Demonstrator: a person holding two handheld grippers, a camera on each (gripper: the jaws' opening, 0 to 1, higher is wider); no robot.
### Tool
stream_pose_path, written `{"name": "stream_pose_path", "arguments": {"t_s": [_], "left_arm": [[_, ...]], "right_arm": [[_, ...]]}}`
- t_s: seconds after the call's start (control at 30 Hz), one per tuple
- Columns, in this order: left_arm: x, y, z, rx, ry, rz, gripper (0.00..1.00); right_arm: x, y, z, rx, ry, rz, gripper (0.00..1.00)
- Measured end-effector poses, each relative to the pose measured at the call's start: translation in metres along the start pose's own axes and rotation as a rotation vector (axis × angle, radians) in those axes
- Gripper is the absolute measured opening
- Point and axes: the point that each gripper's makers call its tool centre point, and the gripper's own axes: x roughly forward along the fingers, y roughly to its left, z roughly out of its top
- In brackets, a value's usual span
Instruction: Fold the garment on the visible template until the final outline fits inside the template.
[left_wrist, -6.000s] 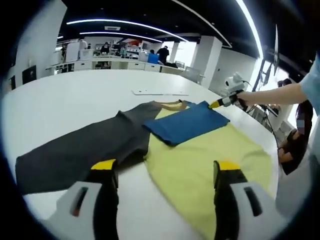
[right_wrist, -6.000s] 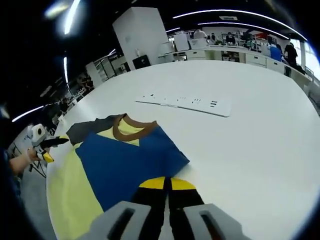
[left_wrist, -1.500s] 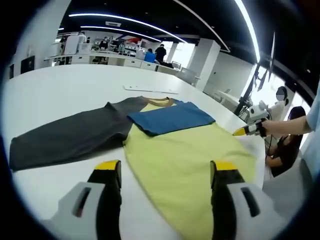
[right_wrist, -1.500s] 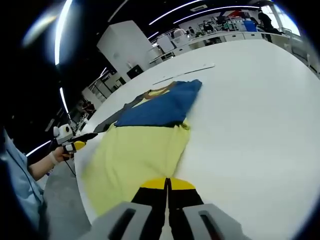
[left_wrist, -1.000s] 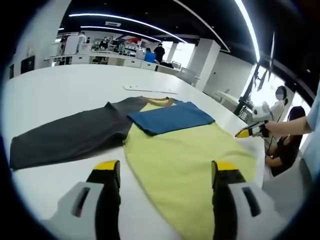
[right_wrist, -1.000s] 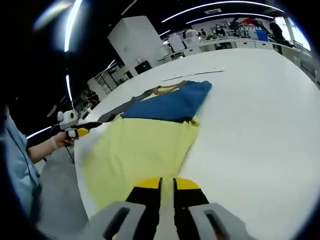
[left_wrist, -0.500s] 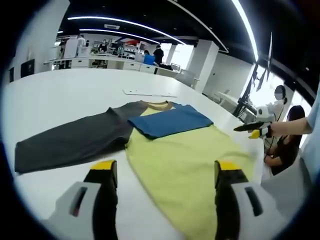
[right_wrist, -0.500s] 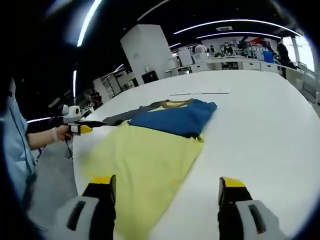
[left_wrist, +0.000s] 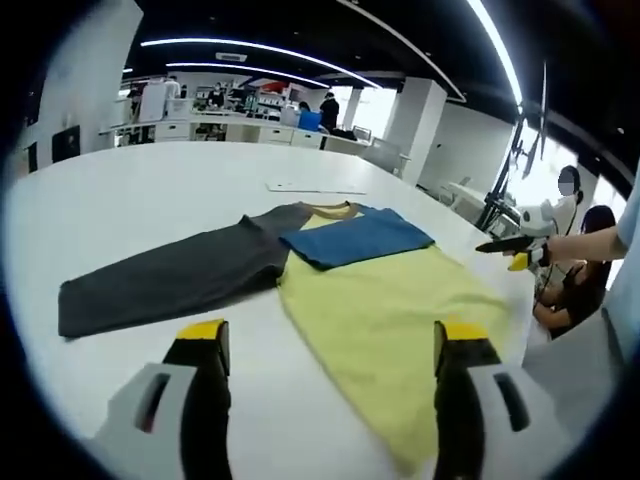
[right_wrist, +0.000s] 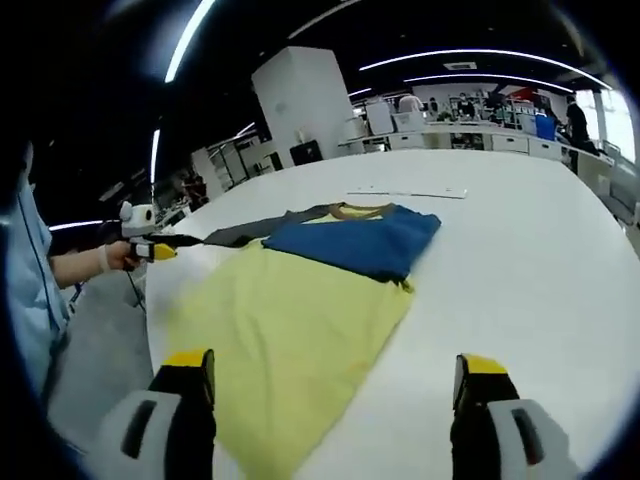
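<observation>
your garment (left_wrist: 380, 300) lies flat on the white table (left_wrist: 150, 200), its yellow body running toward you, the blue sleeve (left_wrist: 355, 236) folded in across the chest and the grey sleeve (left_wrist: 170, 280) stretched straight out to the side. in the left gripper view the yellow hem reaches close to the table's near edge on the right, and bare white table stretches wide beyond the collar and past the grey sleeve. your left gripper (left_wrist: 325, 345) hovers above the table near the hem with its jaws spread wide and nothing between them. in the right gripper view your right gripper (right_wrist: 335, 375) hovers over the yellow body's lower part, jaws spread wide as well, nothing held; bare table lies broad to the right of the blue sleeve. a thin white strip (right_wrist: 408, 192) lies on the table well beyond the collar, apart from the garment. desks and people stand far back in the room.
</observation>
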Motion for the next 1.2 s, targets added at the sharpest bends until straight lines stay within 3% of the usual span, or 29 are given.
{"name": "stream_pose_path", "arguments": {"t_s": [0.17,0.33,0.47,0.57,0.63,0.7,1.0,1.2], "left_arm": [[-0.010,0.030,0.004,-0.138,-0.065,0.058,0.77],[-0.020,0.061,0.002,-0.133,-0.049,0.132,0.75],[-0.032,0.101,0.002,-0.196,-0.087,0.213,0.74],[-0.044,0.139,-0.012,-0.191,-0.045,0.332,0.74],[-0.050,0.160,-0.015,-0.269,-0.080,0.401,0.72],[-0.055,0.174,-0.020,-0.265,-0.069,0.450,0.71],[-0.062,0.219,-0.032,-0.326,-0.068,0.593,0.66],[-0.064,0.241,-0.034,-0.344,-0.082,0.660,0.50]], "right_arm": [[-0.002,0.000,0.000,0.024,-0.016,0.005,1.00],[-0.003,-0.007,-0.005,0.044,-0.010,-0.015,1.00],[-0.005,-0.010,-0.003,0.050,-0.024,-0.027,1.00],[-0.007,-0.012,-0.007,0.056,-0.024,-0.037,1.00],[-0.008,-0.013,-0.010,0.057,-0.016,-0.043,1.00],[-0.009,-0.014,-0.012,0.065,-0.016,-0.051,1.00],[-0.016,-0.014,-0.017,0.084,-0.019,-0.071,0.98],[-0.022,-0.016,-0.021,0.097,-0.014,-0.089,0.97]]}}
